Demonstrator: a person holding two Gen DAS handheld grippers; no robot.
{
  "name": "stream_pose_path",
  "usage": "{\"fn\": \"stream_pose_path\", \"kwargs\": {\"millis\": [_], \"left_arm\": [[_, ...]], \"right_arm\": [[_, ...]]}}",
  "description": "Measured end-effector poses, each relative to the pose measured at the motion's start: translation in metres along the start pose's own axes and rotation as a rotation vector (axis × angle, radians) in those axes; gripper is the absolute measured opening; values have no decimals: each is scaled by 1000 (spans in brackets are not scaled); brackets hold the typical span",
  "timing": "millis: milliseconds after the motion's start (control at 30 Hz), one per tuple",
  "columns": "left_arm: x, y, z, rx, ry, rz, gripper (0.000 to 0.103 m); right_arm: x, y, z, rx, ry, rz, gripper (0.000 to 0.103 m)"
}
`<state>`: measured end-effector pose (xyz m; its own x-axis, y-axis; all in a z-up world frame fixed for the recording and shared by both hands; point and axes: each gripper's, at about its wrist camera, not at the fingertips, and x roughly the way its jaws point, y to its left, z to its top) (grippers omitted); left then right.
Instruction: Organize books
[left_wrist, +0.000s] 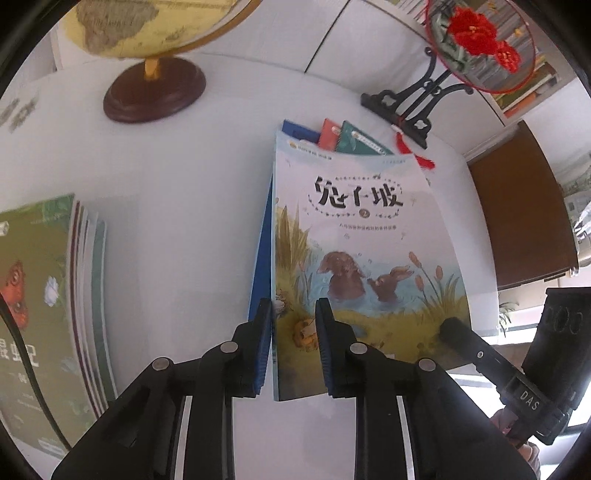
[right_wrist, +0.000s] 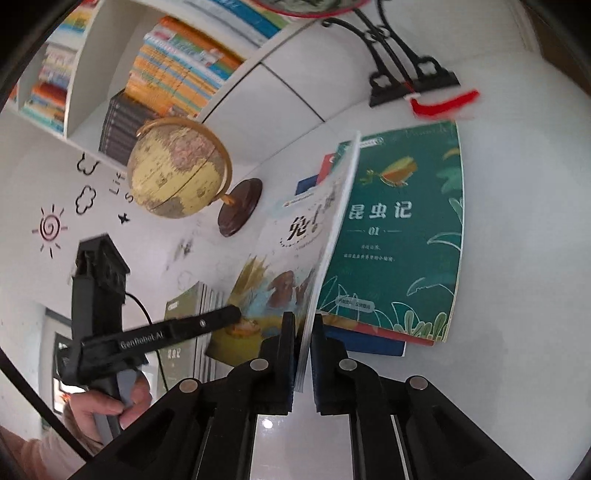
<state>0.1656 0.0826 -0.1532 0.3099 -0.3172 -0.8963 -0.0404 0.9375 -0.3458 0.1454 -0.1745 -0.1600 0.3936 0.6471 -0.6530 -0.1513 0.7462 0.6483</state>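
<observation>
Both grippers are pinching the same rabbit book (left_wrist: 365, 258) by its near edge: the left gripper (left_wrist: 293, 332) is clamping one corner and the right gripper (right_wrist: 303, 354) is squeezing nearly shut on the page edge. It's tilting up off the green insect book (right_wrist: 399, 236) stack on the counter (left_wrist: 184, 177), probably so it lifts evenly without flopping.

Left wrist view: taken from above left gripper (left_wrist: 293, 314), steeply downward onto white table (left_wrist: 177, 206), close to rabbit-cover book (left_wrist: 365, 258). Right wrist view: taken along right gripper (right_wrist: 303, 326), shallower tilt, rolled sideways, book (right_wrist: 291, 266) seen edge-on at close range. Shared by both views: book, globe (left_wrist: 147, 33) (right_wrist: 177, 170), black ornament stand (left_wrist: 410, 107) (right_wrist: 410, 79), green book stack (left_wrist: 44, 302) (right_wrist: 192, 325). Each gripper caught in other view.
</observation>
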Motion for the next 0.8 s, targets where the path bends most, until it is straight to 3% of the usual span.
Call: {"fn": "stream_pose_path", "kwargs": {"millis": [267, 800], "left_arm": [[-17, -23, 2, 113, -38, 30, 20], [-45, -55, -1, 225, -93, 21, 20]], "right_arm": [[-15, 14, -1, -48, -25, -34, 9], [-53, 41, -4, -158, -109, -128, 10]]}}
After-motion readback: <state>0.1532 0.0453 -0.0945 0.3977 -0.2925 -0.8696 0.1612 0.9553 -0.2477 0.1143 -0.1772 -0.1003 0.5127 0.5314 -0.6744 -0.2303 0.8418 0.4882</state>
